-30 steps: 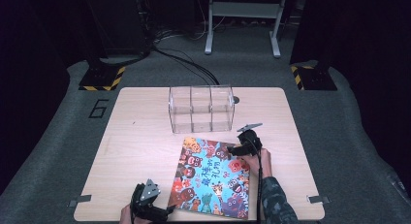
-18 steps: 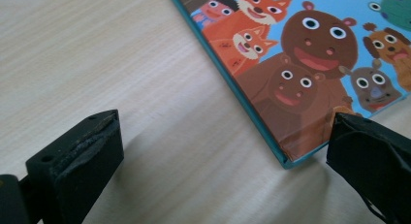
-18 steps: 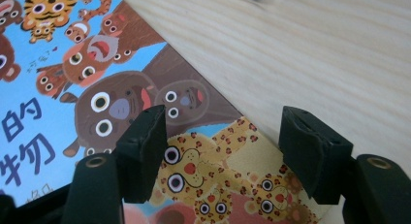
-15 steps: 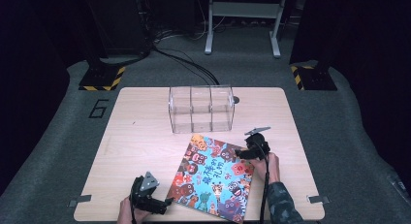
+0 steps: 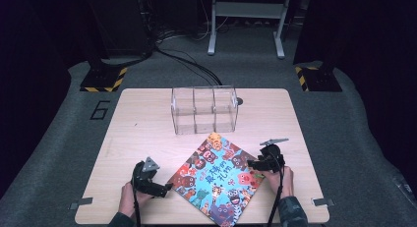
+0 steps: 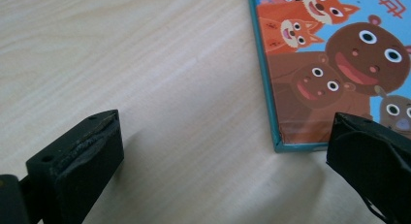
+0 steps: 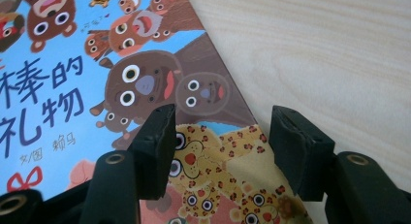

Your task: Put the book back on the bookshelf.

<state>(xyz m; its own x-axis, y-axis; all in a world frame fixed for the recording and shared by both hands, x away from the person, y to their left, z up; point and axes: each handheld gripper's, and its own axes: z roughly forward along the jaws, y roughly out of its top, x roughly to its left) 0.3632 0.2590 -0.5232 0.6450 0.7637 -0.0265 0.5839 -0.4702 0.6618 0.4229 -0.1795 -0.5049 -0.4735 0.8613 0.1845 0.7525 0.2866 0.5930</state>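
Note:
A colourful picture book point(image 5: 216, 178) with cartoon animals lies flat on the wooden table point(image 5: 142, 119), turned like a diamond. My left gripper point(image 5: 164, 187) is low at the book's left corner with its jaws wide open. In the left gripper view that gripper point(image 6: 225, 161) frames bare wood and the teal corner of the book point(image 6: 339, 54). My right gripper point(image 5: 252, 164) is at the book's right corner. Its jaws have just been closing. In the right gripper view the gripper point(image 7: 223, 136) stands over the edge of the book point(image 7: 72, 88), a gap showing between the pads.
A clear plastic box point(image 5: 204, 109) with dividers stands at the table's far middle, just beyond the book's top corner. Behind the table are cables, a metal frame point(image 5: 246, 11) and two yellow-black striped bases point(image 5: 103, 79) on the grey floor.
The book has turned clockwise into a diamond. My left gripper moved forward along the table, my right gripper drew back toward the person, and its jaws narrowed.

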